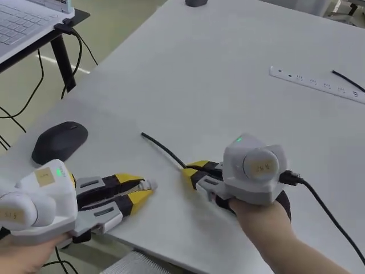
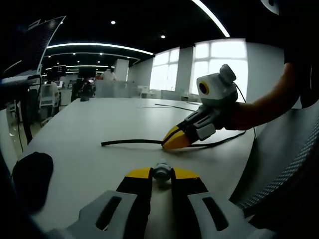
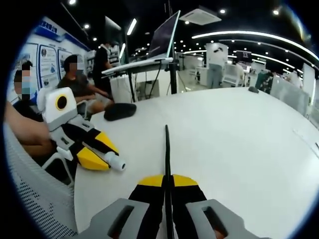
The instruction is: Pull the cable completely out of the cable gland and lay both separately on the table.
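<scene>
Pinching slim black cable (image 1: 162,149), right gripper (image 1: 188,169), left gripper (image 1: 146,190) clasping stubby grey gland (image 1: 150,185)

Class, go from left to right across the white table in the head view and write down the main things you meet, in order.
mouse → cable gland → right gripper → power strip

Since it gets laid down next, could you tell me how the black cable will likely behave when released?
The black cable juts nearly straight from the right gripper, so it is probably fairly stiff. Thin and round, it may roll slightly; it looks light, so a nudge would likely shift it.
</scene>
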The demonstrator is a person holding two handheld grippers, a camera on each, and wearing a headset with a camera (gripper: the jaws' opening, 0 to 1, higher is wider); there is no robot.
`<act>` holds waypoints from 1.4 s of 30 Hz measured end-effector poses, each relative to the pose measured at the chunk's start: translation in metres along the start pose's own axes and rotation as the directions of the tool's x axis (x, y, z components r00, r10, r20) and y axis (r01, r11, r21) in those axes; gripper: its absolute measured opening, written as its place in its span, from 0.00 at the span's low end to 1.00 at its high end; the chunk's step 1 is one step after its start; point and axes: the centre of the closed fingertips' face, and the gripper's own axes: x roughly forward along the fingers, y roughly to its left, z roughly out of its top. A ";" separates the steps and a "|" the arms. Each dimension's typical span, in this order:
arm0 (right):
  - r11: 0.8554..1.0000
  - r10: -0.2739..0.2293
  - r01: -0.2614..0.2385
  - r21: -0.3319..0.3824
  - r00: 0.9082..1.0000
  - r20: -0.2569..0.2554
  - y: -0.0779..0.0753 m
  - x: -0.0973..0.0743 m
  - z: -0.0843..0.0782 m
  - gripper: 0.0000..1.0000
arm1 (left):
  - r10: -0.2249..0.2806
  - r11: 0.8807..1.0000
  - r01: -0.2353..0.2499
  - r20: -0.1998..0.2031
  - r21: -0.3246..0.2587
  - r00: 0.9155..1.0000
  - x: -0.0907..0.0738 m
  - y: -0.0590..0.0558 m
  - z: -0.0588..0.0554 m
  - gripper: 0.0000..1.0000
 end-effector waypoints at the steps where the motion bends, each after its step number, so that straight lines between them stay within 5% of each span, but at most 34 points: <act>1: 1.000 -0.008 0.008 -0.002 1.000 0.000 -0.002 0.000 0.000 0.00 | -0.003 1.000 0.003 -0.003 -0.003 1.000 0.000 0.000 -0.001 0.15; 6: 1.000 -0.015 0.015 -0.002 1.000 -0.004 -0.003 0.001 -0.001 0.00 | 0.022 0.999 -0.021 -0.005 0.041 1.000 0.001 0.002 -0.001 0.15; 10: 0.999 -0.032 0.032 0.001 0.999 -0.004 -0.006 0.001 -0.001 0.00 | -0.016 0.998 0.017 -0.016 0.054 1.000 0.004 -0.006 -0.001 0.15; 14: 0.999 -0.040 0.040 -0.003 0.999 -0.007 -0.010 0.001 -0.002 0.01 | -0.005 0.999 0.006 -0.023 0.042 1.000 0.005 -0.005 -0.001 0.16; 18: 0.998 -0.059 0.059 -0.027 0.998 -0.005 -0.012 0.000 -0.002 0.14 | 0.015 0.999 -0.014 -0.029 0.029 0.999 0.006 -0.003 -0.005 0.27; 21: 0.998 -0.063 0.063 -0.018 0.998 -0.009 -0.014 -0.002 -0.003 0.16 | 0.023 0.998 -0.020 0.050 -0.061 0.998 0.004 -0.003 0.005 0.37; 26: 0.997 -0.075 0.075 0.005 0.997 -0.002 -0.019 -0.005 -0.002 0.33 | 0.028 0.999 -0.027 0.036 -0.048 0.999 0.003 -0.001 0.004 0.56; 29: 0.996 -0.092 0.092 -0.011 0.996 0.004 -0.022 -0.008 -0.002 0.37 | 0.062 0.994 -0.056 0.059 -0.096 0.996 0.004 0.003 0.009 0.72; 32: 0.996 -0.090 0.090 -0.002 0.996 0.015 -0.024 -0.013 0.000 0.42 | 0.069 0.994 -0.063 0.063 -0.090 0.996 0.004 0.003 0.013 0.76; 35: 0.996 -0.083 0.084 -0.012 0.996 0.013 -0.024 -0.018 0.000 0.54 | 0.092 0.981 -0.069 0.123 -0.180 0.988 0.005 0.005 0.031 0.95; 40: 0.994 -0.105 0.105 0.016 0.994 0.025 -0.036 -0.034 -0.001 0.88 | 0.079 0.989 -0.065 0.101 -0.130 0.992 0.012 0.003 0.046 1.00; 42: 0.993 -0.115 0.115 0.017 0.993 0.027 -0.043 -0.046 -0.001 0.89 | 0.081 0.992 -0.070 0.100 -0.106 0.992 0.013 0.004 0.053 1.00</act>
